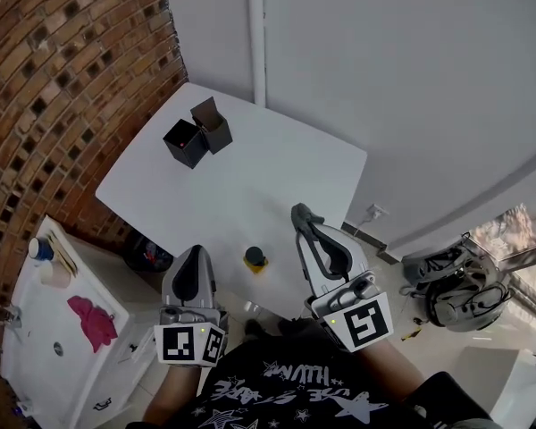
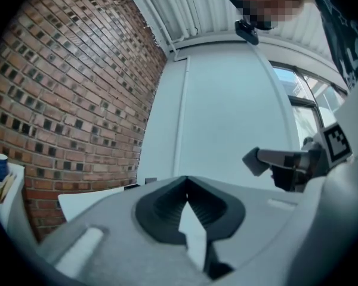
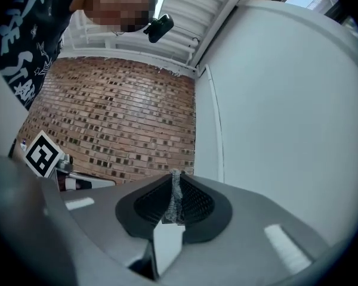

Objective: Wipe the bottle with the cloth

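Grey woven cloth [image 3: 174, 202] shows as a thin strip pinched between the pads of the right claw [image 3: 176, 180], which is closed tight on it. The left claw [image 2: 187, 189] is closed too, pad against pad, with nothing in it. Both are up off the white desk [image 1: 250, 181] and point about level, toward the wall. The small dark bottle [image 1: 255, 258] with its yellow band stands upright near the desk's near edge. Seen from above it is between the two claws, and neither touches it.

That fits a wipe about to be made or one just finished, and we cannot tell which. Whenever cloth meets bottle, we judge the risk to be the same. The bottle looks small and light and sits close to the edge, so a one-sided rub could tip it or push it off. We would want it steadied by the left claw. We would also want more of the cloth than that thin pinched edge laid on its side.
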`<state>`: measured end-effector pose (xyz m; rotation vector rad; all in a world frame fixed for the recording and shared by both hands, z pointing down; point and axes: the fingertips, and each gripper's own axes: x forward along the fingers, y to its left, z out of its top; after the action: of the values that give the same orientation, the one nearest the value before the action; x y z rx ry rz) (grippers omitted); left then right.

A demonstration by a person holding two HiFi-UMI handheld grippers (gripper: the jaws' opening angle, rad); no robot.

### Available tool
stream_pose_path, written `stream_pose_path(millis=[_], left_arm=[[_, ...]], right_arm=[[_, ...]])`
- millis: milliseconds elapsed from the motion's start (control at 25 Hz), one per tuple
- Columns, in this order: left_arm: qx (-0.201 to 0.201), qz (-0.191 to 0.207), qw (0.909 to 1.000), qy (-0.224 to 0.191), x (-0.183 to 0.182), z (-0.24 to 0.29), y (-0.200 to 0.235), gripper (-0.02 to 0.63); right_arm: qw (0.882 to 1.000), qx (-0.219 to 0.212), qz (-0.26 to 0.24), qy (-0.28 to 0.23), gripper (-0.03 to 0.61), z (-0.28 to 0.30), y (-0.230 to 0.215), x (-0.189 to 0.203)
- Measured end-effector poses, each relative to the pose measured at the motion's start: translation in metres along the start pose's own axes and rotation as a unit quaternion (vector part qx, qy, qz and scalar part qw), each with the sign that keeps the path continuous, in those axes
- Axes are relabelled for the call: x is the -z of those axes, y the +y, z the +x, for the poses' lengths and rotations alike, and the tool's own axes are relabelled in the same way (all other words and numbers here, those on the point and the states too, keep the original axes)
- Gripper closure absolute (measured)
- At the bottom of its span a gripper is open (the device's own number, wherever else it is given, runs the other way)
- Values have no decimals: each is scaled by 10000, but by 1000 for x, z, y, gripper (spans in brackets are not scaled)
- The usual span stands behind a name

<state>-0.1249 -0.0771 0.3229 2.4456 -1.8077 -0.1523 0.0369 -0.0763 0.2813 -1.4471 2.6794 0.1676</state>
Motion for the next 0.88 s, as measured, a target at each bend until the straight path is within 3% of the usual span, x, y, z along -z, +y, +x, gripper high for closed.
stream_pose_path(millis=[240,880], left_arm=[[182,120,9997,82,4,4,-13,609],[189,85,9997,111,7,-1,-23,609]], right_arm=[[9999,45,73,55,538,-5,-1,5],[9987,260,159,413,538,-14,-3,22]])
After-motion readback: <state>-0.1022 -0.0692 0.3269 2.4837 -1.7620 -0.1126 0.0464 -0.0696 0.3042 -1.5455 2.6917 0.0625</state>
